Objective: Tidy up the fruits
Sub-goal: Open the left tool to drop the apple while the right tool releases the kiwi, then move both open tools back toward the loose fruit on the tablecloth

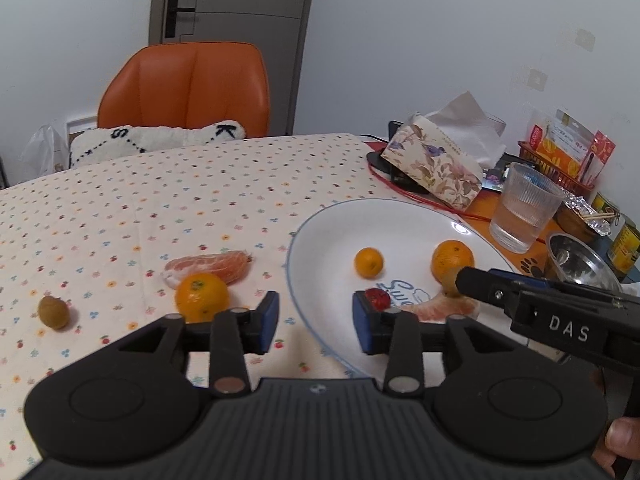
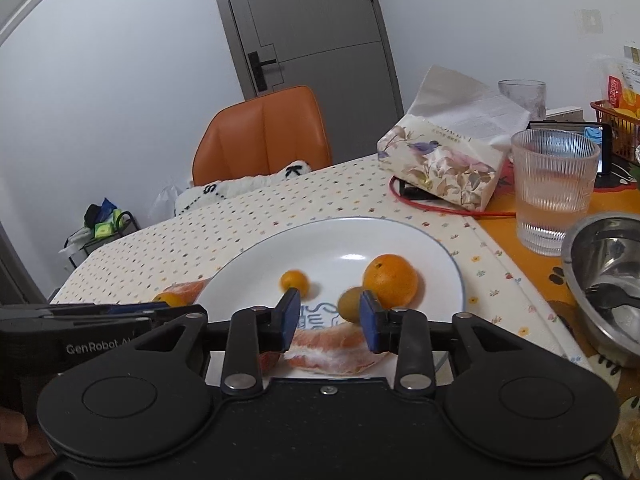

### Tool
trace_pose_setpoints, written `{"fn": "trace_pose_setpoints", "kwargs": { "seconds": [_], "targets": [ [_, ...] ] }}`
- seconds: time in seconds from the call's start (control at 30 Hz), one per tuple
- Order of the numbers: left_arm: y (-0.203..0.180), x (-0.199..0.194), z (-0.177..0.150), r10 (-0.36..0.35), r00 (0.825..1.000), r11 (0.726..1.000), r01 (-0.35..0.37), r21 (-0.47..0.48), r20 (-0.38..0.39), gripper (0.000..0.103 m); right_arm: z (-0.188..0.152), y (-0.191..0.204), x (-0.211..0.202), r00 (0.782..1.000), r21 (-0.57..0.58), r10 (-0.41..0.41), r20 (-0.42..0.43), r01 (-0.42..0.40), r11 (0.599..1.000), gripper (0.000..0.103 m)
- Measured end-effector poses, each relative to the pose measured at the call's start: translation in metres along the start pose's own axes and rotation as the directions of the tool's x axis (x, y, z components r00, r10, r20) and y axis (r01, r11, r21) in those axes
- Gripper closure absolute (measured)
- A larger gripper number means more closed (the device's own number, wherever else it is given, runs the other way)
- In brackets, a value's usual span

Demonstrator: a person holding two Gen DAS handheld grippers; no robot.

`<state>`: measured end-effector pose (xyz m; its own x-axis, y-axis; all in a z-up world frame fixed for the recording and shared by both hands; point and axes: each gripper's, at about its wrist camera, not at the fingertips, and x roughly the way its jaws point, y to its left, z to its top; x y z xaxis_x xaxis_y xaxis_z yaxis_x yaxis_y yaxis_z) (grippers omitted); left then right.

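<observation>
A round white ceramic plate with a thin blue rim [image 1: 320, 216] lies near the right edge of the counter. On it rest a large orange mandarin [image 2: 390, 280], a small orange kumquat [image 2: 295, 281], a small olive-brown round fruit [image 2: 351, 304] touching the mandarin, a peeled pink grapefruit segment [image 2: 332, 350] and a small red fruit [image 1: 378, 298]. On the cloth left of the plate lie a second peeled grapefruit segment [image 1: 210, 266], a second orange mandarin [image 1: 202, 297] and a second olive-brown round fruit [image 1: 53, 311], apart from them.

Three oranges [image 1: 201, 297], two pomelo segments [image 1: 210, 266], two longans [image 1: 53, 312], one plate [image 1: 320, 232].
</observation>
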<state>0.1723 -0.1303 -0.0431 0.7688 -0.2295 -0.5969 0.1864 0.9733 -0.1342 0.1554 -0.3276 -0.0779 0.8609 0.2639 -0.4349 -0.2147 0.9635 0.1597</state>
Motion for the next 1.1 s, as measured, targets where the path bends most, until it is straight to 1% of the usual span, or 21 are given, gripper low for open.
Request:
{"fn": "trace_pose_setpoints", "kwargs": {
  "seconds": [0.03,0.1,0.2,0.27,0.33,0.57,0.7,0.73,0.87,0.93,1.0,1.1],
  "targets": [
    [0.001,-0.002,0.000,0.005,1.000,1.000,-0.005,-0.001,0.002,0.057,-0.001,0.001,-0.001,1.000,0.000,0.001,-0.003,-0.001,1.000,0.065],
    [0.004,-0.006,0.000,0.011,1.000,1.000,-0.011,-0.004,0.008,0.048,-0.003,0.003,-0.002,1.000,-0.003,0.004,-0.011,-0.004,1.000,0.065],
    [0.008,-0.013,-0.001,0.023,1.000,1.000,-0.023,-0.008,0.015,0.042,-0.005,0.007,-0.004,1.000,-0.011,0.005,-0.018,-0.005,1.000,0.065],
    [0.012,-0.018,-0.001,0.029,0.999,1.000,-0.029,-0.012,0.019,0.039,-0.006,0.010,-0.007,1.000,-0.015,0.006,-0.022,-0.006,1.000,0.063],
    [0.015,-0.022,-0.003,0.036,0.999,0.999,-0.035,-0.016,0.022,0.037,-0.006,0.012,-0.009,1.000,-0.018,0.004,-0.021,-0.005,1.000,0.057],
    [0.026,-0.039,-0.007,0.067,0.997,0.998,-0.066,-0.019,0.033,0.026,-0.006,0.023,-0.018,1.000,-0.033,0.013,-0.015,-0.014,0.999,0.054],
    [0.037,-0.048,-0.012,0.099,0.994,0.995,-0.098,-0.033,0.037,0.020,-0.007,0.032,-0.021,1.000,-0.046,0.024,-0.012,-0.025,0.999,0.045],
    [0.040,-0.050,-0.013,0.104,0.994,0.994,-0.102,-0.037,0.034,0.020,-0.007,0.035,-0.022,1.000,-0.052,0.028,-0.011,-0.028,0.998,0.040],
    [0.053,-0.057,-0.021,0.126,0.992,0.991,-0.124,-0.058,0.028,0.020,-0.010,0.044,-0.024,0.999,-0.065,0.045,-0.008,-0.046,0.997,0.029],
    [0.059,-0.061,-0.026,0.135,0.990,0.989,-0.133,-0.068,0.029,0.019,-0.012,0.047,-0.025,0.998,-0.061,0.057,-0.007,-0.057,0.997,0.015],
    [0.066,-0.064,-0.031,0.144,0.989,0.986,-0.141,-0.083,0.029,0.019,-0.015,0.052,-0.023,0.997,-0.059,0.072,-0.014,-0.073,0.996,0.006],
    [0.075,-0.067,-0.038,0.151,0.988,0.984,-0.149,-0.102,0.017,0.019,-0.018,0.059,-0.021,0.996,-0.066,0.092,-0.021,-0.093,0.994,0.000]
  ]
}}
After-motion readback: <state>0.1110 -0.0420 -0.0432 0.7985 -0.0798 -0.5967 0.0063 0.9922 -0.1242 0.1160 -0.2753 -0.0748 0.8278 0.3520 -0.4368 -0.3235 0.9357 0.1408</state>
